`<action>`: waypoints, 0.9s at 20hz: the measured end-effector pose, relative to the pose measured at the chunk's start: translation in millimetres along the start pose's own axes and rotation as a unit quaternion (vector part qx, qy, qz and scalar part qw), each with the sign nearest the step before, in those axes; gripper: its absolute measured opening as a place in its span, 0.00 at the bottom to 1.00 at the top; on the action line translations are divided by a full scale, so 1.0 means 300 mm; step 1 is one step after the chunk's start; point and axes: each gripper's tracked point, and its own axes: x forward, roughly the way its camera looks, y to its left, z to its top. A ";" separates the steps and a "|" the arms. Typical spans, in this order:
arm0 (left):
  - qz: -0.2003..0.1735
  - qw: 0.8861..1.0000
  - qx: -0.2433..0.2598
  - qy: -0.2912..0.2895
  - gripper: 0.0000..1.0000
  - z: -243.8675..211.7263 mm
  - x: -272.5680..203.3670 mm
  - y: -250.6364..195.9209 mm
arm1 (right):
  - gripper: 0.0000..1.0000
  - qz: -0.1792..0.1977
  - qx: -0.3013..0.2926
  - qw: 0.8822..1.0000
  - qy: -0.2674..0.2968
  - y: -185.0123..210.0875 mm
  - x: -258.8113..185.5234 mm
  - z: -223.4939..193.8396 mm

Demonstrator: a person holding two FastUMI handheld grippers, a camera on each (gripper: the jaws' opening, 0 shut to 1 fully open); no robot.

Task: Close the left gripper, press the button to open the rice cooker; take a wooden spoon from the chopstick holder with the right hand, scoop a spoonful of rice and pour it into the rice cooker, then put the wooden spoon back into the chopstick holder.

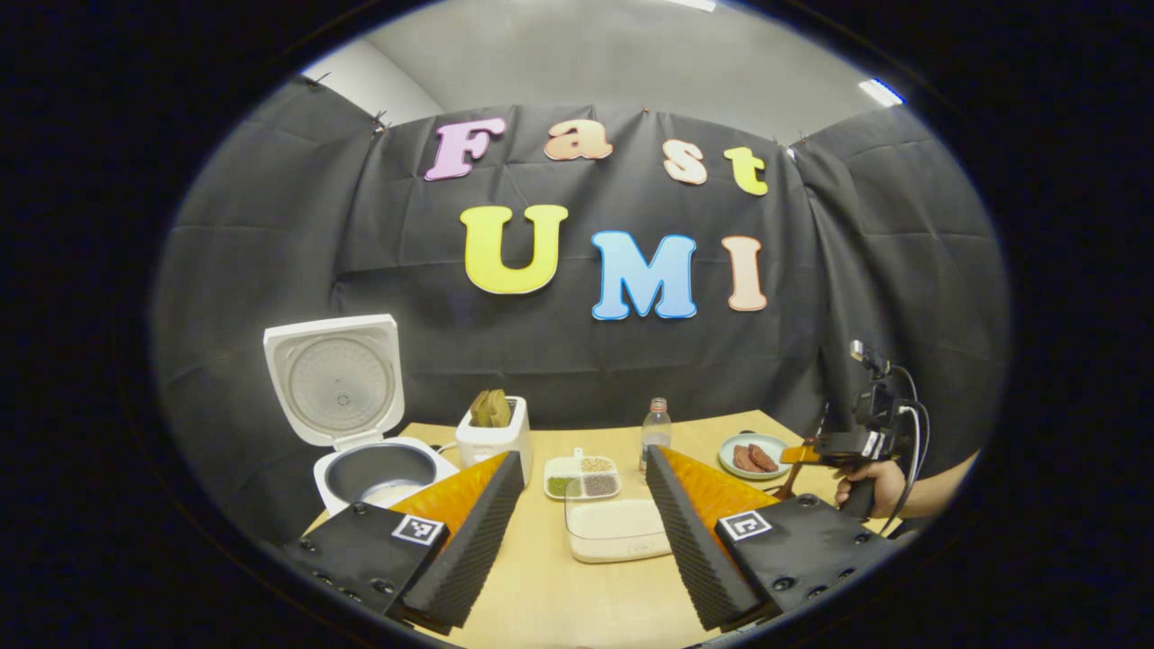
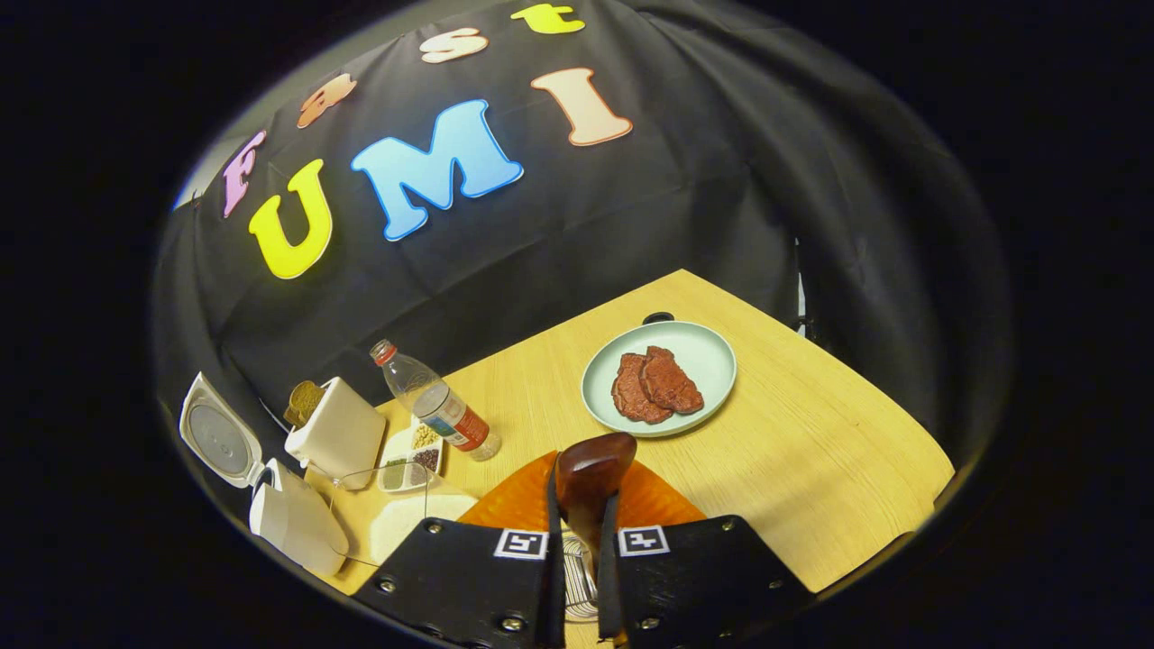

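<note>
Gripping one wooden spoon (image 2: 590, 478), right tool (image 2: 577, 532).

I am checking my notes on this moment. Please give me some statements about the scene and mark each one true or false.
1. The rice cooker lid is shut. False: it stands open.
2. The right gripper is shut on the wooden spoon. True.
3. The left gripper holds the bottle. False: its fingers are open and hold nothing.
4. The plate carries two reddish-brown pieces. True.
5. The rice container lies on the table in front of the left gripper. True.
</note>
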 end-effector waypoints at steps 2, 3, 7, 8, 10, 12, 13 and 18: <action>-0.004 1.000 -0.004 -0.003 0.95 0.000 -0.002 -0.014 | 0.28 -0.006 -0.031 0.999 -0.033 -0.019 -0.031 0.036; -0.006 1.000 -0.006 -0.005 0.92 0.004 -0.002 -0.021 | 0.52 -0.032 -0.060 0.997 -0.045 -0.073 -0.086 0.052; -0.017 1.000 -0.013 -0.009 0.92 0.010 0.010 -0.056 | 1.00 -0.068 -0.121 0.988 -0.073 -0.138 -0.211 0.143; -0.021 1.000 -0.015 -0.009 0.95 0.013 0.019 -0.062 | 1.00 -0.065 -0.129 0.986 -0.089 -0.124 -0.263 0.174; -0.025 0.999 -0.020 -0.012 0.95 0.025 0.037 -0.062 | 0.99 -0.051 -0.138 0.982 -0.115 -0.077 -0.353 0.232; -0.020 0.999 -0.024 -0.015 0.95 0.044 0.061 -0.032 | 1.00 -0.036 -0.144 0.980 -0.132 -0.023 -0.426 0.271; -0.016 0.999 -0.030 -0.014 0.95 0.053 0.073 -0.012 | 0.99 -0.028 -0.146 0.980 -0.136 0.012 -0.457 0.282; 0.036 0.998 -0.038 -0.026 0.92 0.135 0.122 0.197 | 0.99 0.013 -0.158 0.973 -0.170 0.172 -0.585 0.348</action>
